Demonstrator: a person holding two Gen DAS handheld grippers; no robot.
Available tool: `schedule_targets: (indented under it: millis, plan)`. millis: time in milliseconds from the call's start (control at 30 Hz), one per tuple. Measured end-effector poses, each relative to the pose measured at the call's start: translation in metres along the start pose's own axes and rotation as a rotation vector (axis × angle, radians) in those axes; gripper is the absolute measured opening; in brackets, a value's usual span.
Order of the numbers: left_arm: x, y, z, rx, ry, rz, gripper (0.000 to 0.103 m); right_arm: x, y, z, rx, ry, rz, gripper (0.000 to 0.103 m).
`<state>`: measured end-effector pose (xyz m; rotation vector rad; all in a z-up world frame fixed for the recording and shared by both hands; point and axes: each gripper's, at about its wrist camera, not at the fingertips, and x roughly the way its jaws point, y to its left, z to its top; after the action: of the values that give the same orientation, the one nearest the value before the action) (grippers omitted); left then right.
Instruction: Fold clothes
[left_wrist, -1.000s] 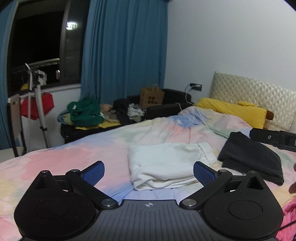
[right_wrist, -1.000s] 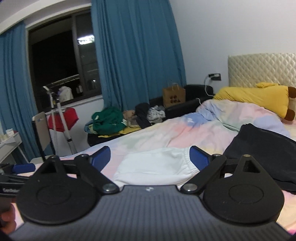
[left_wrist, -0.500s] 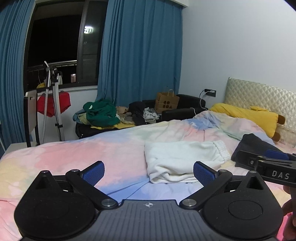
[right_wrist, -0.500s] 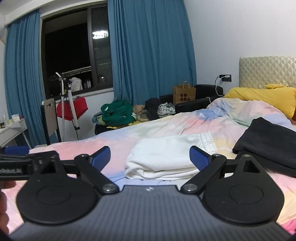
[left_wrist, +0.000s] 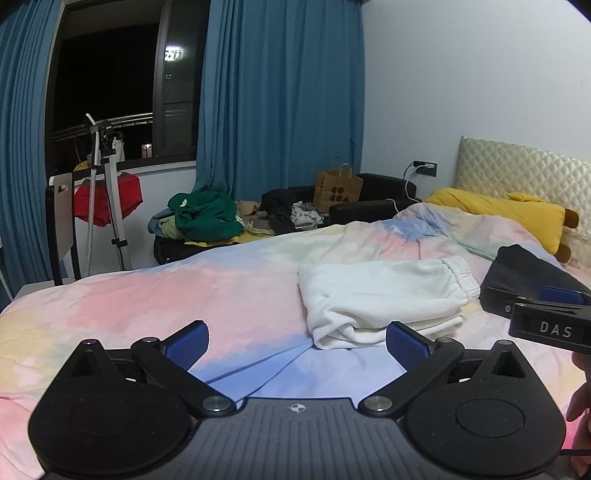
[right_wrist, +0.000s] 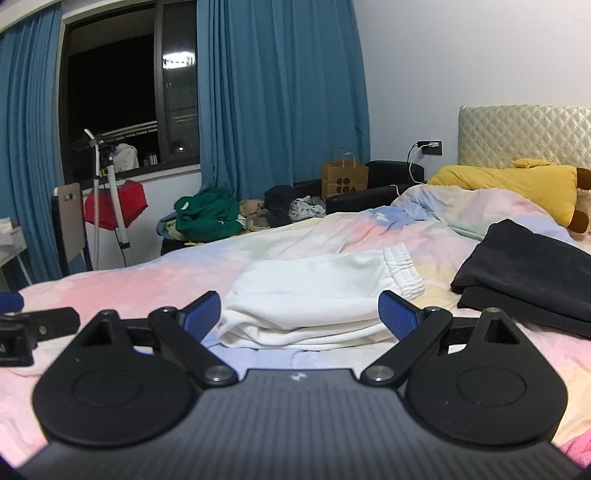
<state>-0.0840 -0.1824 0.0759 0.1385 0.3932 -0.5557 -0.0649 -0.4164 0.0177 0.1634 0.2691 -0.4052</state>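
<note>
Folded white sweatpants (left_wrist: 384, 295) (right_wrist: 317, 295) lie on the pastel bedspread (left_wrist: 184, 295) (right_wrist: 129, 284), waistband to the right. A folded black garment (left_wrist: 524, 273) (right_wrist: 528, 273) rests to their right. My left gripper (left_wrist: 297, 345) hangs open over the bed, short of the sweatpants and a little to their left, holding nothing. My right gripper (right_wrist: 300, 314) is open too, just in front of the sweatpants' near edge. The right gripper's fingers (left_wrist: 543, 317) show at the left wrist view's right edge, and the left gripper's fingers (right_wrist: 37, 325) at the right wrist view's left edge.
A yellow pillow (left_wrist: 506, 214) lies by the quilted headboard (left_wrist: 524, 166). Beyond the bed's far side a black sofa (left_wrist: 369, 199) holds a pile of clothes (left_wrist: 207, 218) and a paper bag (left_wrist: 336, 188). A stand with a red garment (left_wrist: 107, 199) and blue curtains (left_wrist: 280, 103) are behind.
Both grippers have drawn back and lifted away from the sweatpants, so more of the bed and room shows. Their jaws have stayed open and the clothes have not moved.
</note>
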Motion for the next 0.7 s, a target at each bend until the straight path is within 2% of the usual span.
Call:
schedule_targets:
  millis: [700]
  plan:
    - [0.0032,0.0067,-0.0045,-0.037,0.035,0.009,0.103,0.0031,-0.0039,-0.0012,0.018,0.016,-0.023,0.094]
